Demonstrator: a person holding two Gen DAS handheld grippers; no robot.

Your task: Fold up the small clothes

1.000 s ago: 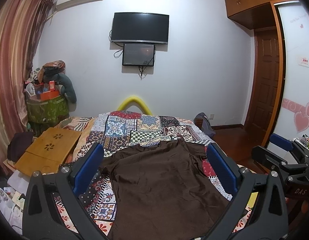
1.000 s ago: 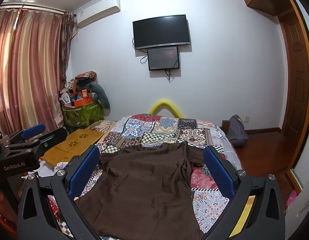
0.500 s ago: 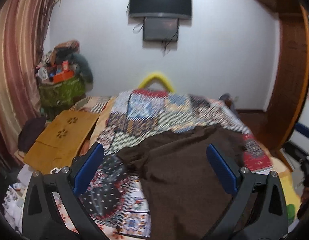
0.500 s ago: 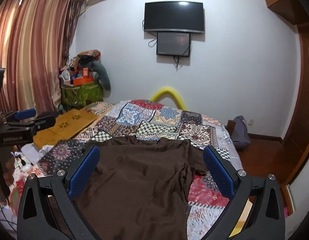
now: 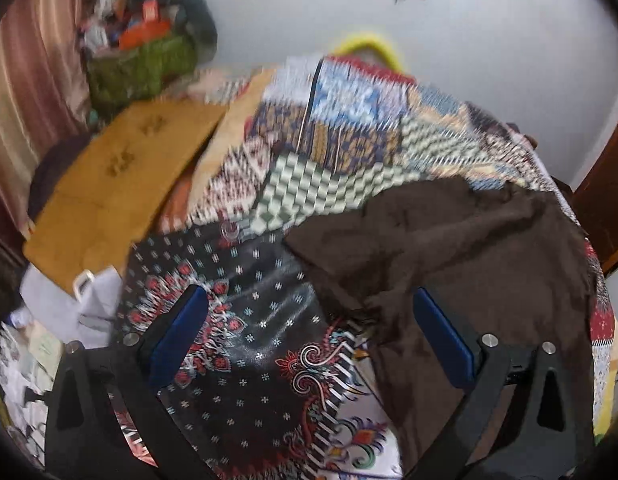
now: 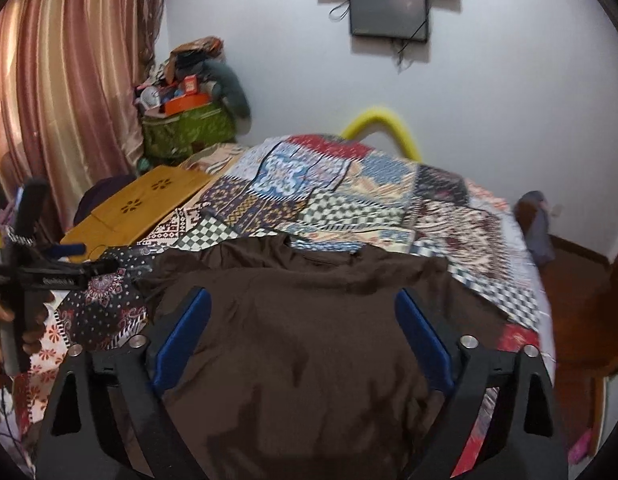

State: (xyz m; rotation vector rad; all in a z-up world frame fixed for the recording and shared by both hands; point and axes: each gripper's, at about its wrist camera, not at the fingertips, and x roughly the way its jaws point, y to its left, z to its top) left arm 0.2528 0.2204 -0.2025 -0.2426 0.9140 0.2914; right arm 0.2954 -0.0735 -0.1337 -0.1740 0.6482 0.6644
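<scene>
**Ana:** Left wrist view first: where does the brown shirt (image 5: 449, 248) lie from the left gripper (image 5: 309, 336)?

**Ben:** Ahead and off to its right. The shirt is spread flat on the patchwork bedspread (image 5: 333, 128). Its near left edge runs down between the two blue pads, closer to the right one. The left pad hangs over bare bedspread. The jaws are released, wide apart, gripping nothing.

**Ana:** And the right gripper (image 6: 303, 328)?

**Ben:** Its view has the brown shirt (image 6: 309, 320) straight ahead, and both pads hang over the cloth. The jaws are spread wide there too, with nothing between them. I can't tell whether the pads touch the fabric.

**Ana:** Which way does the shirt's long axis run?

**Ben:** Away from the person. The neckline is at the far end, toward the wall with the screens (image 6: 389, 4); the body comes back toward the cameras. The hem is hidden below the frame.

**Ana:** So who's nearer to what?

**Ben:** My judgement: the left gripper is nearer the left sleeve and side edge, while the right one sits over the middle of the body. A fold across the long axis would likely start with that left edge. The left view is blurred, so the exact edge line is uncertain.
</scene>
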